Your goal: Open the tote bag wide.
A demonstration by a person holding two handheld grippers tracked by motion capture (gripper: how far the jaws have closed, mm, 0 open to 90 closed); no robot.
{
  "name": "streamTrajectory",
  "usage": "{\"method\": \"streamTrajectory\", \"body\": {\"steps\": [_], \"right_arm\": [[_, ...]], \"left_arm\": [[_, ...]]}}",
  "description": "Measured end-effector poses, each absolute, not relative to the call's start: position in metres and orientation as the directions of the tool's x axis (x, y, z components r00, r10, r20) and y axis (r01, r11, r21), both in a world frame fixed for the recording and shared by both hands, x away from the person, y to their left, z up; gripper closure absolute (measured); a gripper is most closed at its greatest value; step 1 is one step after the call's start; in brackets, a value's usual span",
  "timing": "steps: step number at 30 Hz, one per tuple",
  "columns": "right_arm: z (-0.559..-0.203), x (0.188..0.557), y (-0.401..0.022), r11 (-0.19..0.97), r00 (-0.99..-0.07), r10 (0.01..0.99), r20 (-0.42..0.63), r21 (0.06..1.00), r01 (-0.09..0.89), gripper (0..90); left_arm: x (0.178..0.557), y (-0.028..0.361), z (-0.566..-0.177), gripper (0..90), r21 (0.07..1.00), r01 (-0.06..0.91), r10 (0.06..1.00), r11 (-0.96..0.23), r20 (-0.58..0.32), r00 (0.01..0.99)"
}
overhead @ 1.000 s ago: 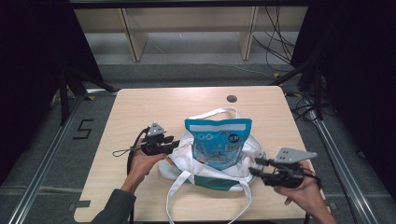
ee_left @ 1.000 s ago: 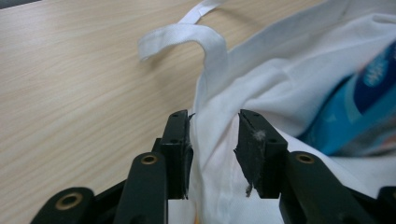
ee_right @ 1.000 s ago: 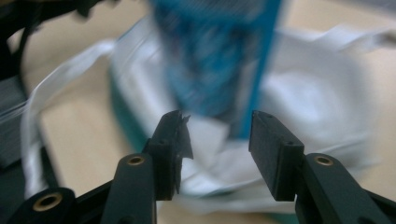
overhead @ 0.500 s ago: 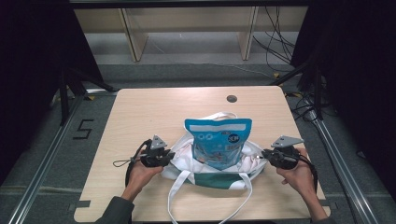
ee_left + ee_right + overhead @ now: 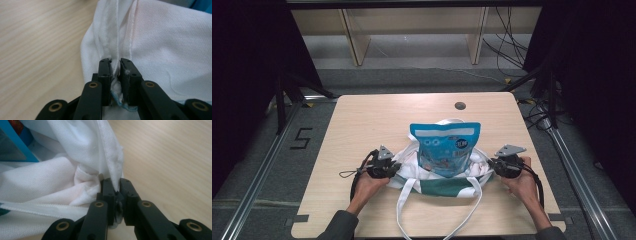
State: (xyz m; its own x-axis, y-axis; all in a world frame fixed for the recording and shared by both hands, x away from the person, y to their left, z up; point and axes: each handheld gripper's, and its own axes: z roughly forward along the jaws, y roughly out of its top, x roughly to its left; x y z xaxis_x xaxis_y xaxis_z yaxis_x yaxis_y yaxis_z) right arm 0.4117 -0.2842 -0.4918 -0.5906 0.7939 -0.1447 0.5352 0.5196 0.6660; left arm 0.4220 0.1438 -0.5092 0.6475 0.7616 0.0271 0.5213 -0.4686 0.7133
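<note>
On the near half of the wooden table (image 5: 362, 120) lies a white tote bag (image 5: 439, 182) with a green band, a blue snack pouch (image 5: 446, 147) standing upright in its mouth. The left gripper (image 5: 393, 169) has just been closing and now pinches the bag's left side seam (image 5: 117, 52). The right gripper (image 5: 492, 165), likewise just closed, clamps the right edge fold (image 5: 113, 167).

Even overhead light is falling on the wooden table (image 5: 362, 125), while the surroundings are sinking into darkness. The high view is looking soft. In both gripper views, the near jaws are blurring slightly against bright white cloth (image 5: 175, 50).
</note>
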Motion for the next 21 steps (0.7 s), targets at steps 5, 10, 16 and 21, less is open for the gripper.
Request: {"method": "streamTrajectory", "body": {"steps": [5, 10, 16, 21], "right_arm": [[-0.494, 0.437, -0.282, 0.499, -0.572, 0.807, -0.144, 0.684, 0.533, 83.2], [-0.497, 0.466, -0.285, 0.438, -0.542, 0.834, -0.101, 0.717, 0.542, 82.7], [-0.493, 0.474, -0.287, 0.436, -0.526, 0.842, -0.122, 0.728, 0.529, 74.0], [-0.467, 0.464, -0.294, 0.412, -0.510, 0.850, -0.134, 0.771, 0.485, 61.5]], "left_arm": [[0.450, 0.144, -0.511, 78.4, 0.731, 0.539, 0.795, -0.418, 0.007, 0.607], [0.476, 0.140, -0.513, 78.6, 0.749, 0.547, 0.823, -0.372, -0.006, 0.568], [0.479, 0.141, -0.509, 74.6, 0.749, 0.547, 0.830, -0.373, 0.005, 0.558], [0.464, 0.144, -0.487, 52.8, 0.769, 0.545, 0.864, -0.335, 0.019, 0.504]]}}
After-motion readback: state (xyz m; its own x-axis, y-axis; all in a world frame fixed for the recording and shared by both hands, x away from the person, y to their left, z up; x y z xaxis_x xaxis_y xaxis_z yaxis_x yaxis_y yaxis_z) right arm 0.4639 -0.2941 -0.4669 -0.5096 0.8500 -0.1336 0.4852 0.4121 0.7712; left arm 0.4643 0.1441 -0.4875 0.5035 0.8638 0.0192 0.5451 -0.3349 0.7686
